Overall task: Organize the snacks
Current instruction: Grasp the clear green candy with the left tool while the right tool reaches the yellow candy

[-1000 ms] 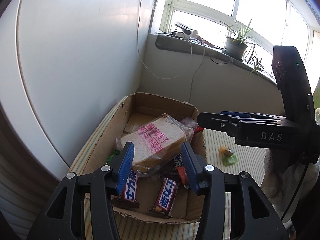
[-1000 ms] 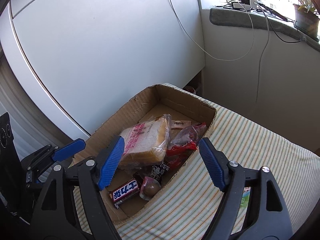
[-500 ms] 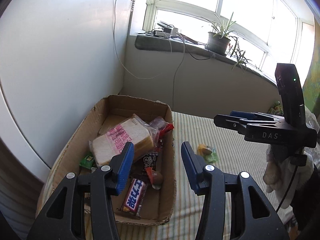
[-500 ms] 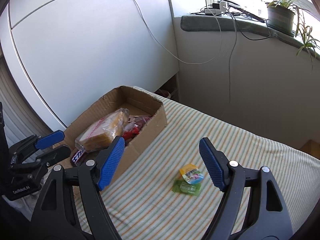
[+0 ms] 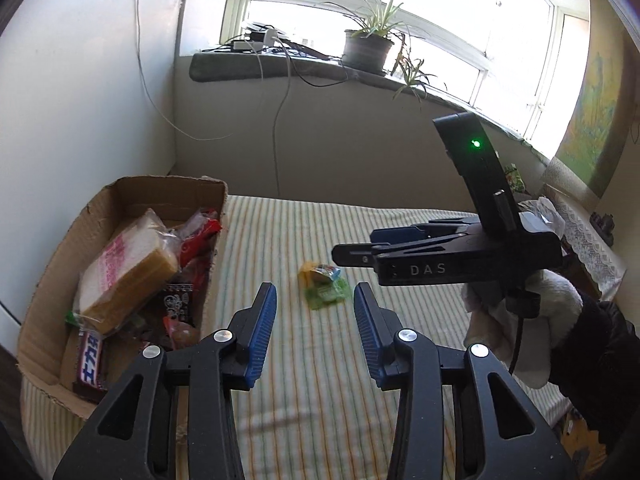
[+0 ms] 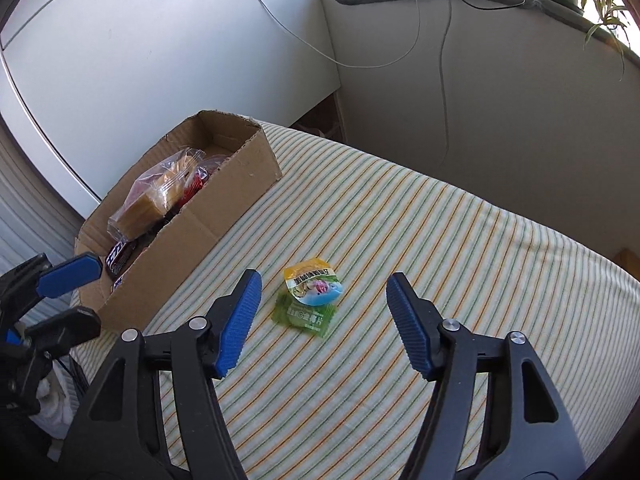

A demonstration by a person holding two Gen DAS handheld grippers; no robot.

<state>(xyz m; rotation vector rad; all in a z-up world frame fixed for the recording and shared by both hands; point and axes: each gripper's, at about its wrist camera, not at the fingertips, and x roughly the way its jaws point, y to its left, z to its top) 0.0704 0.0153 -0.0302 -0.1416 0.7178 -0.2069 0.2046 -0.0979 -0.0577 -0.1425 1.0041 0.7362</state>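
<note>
While both jaws stand apart, right hand-held gripper [image 6: 322, 308] (nearer; left hand-held gripper [image 5: 314, 312] empty) frames snack packets [image 6: 310, 300] on striped bed [image 6: 440, 240], just ahead; cardboard box [image 6: 224, 216] far left.

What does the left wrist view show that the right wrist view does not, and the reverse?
Only the left wrist view shows the gloved hand holding the right gripper, and the box's inside, with a chocolate bar.

Only the right wrist view shows the printed lid of the yellow snack cup and the box's outer side wall.

Both show the cardboard box, the bagged bread, the green packet under the cup, and the striped cloth.
</note>
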